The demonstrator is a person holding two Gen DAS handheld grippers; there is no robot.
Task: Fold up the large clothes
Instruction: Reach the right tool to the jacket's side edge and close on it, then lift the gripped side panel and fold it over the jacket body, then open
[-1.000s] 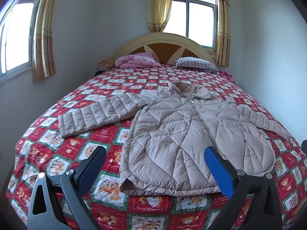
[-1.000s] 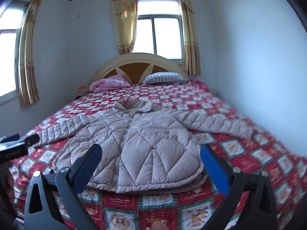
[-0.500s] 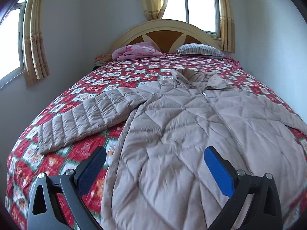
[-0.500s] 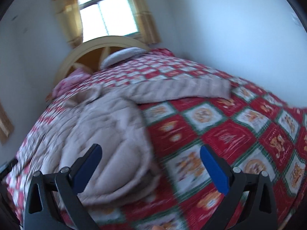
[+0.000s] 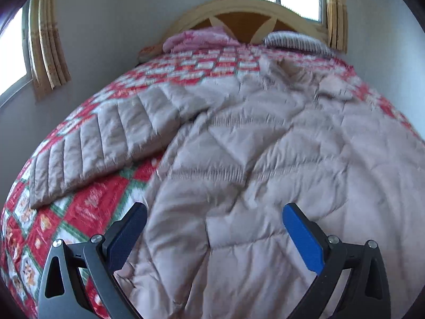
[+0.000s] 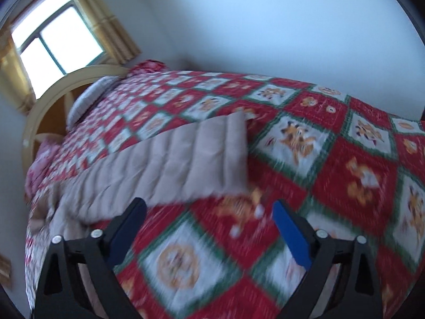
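We see the jacket spread flat on the bed, collar toward the headboard, 1 sleeve stretched out to its left. 2 pillows lie behind it, against the headboard. Its other sleeve lies across the bedspread just ahead of the right tool.

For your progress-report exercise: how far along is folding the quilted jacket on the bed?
Done: only the laying out. The jacket lies flat, sleeves spread. In hand: nothing; the left gripper hovers open over its hem, the right gripper, jaws closing, nears the sleeve with only bedspread between them. Left: every fold.
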